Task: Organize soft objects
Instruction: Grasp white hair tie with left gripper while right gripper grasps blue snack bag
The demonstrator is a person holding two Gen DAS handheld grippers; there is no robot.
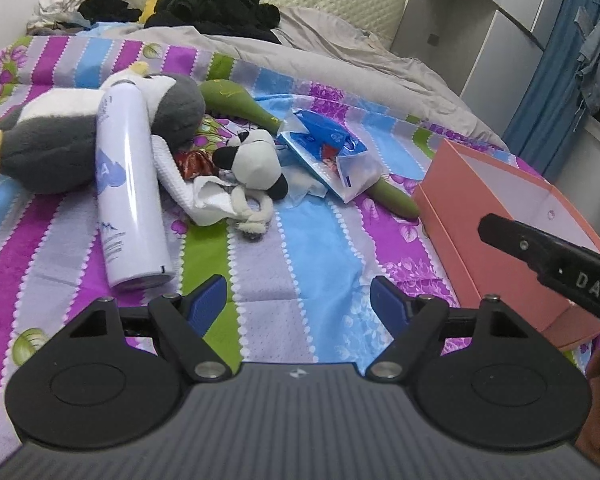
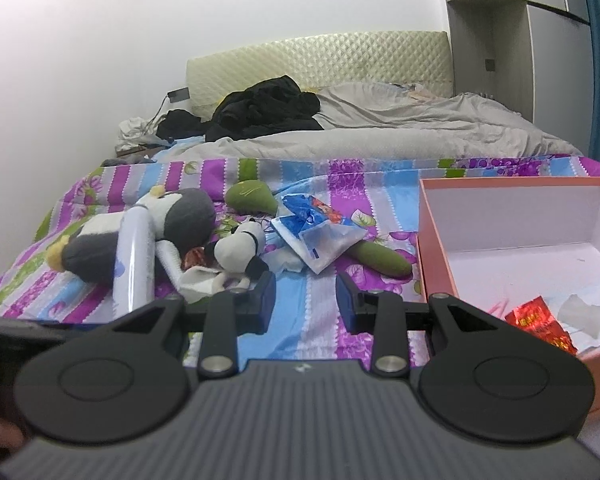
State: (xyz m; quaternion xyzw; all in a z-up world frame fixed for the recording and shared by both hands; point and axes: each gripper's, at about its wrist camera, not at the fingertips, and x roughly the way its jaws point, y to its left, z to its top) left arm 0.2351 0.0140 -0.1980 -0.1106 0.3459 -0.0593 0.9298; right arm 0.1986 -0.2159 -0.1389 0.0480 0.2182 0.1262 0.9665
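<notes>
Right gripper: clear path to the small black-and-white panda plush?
Probably yes. The right gripper is open and empty, and the small black-and-white panda plush lies just ahead-left on the striped bedspread, nothing on top. A crumpled white cloth touches its near side.

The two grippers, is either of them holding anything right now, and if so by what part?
Nothing is held. The left gripper and the right gripper both hang open over the striped bedspread, nothing between their pads.
</notes>
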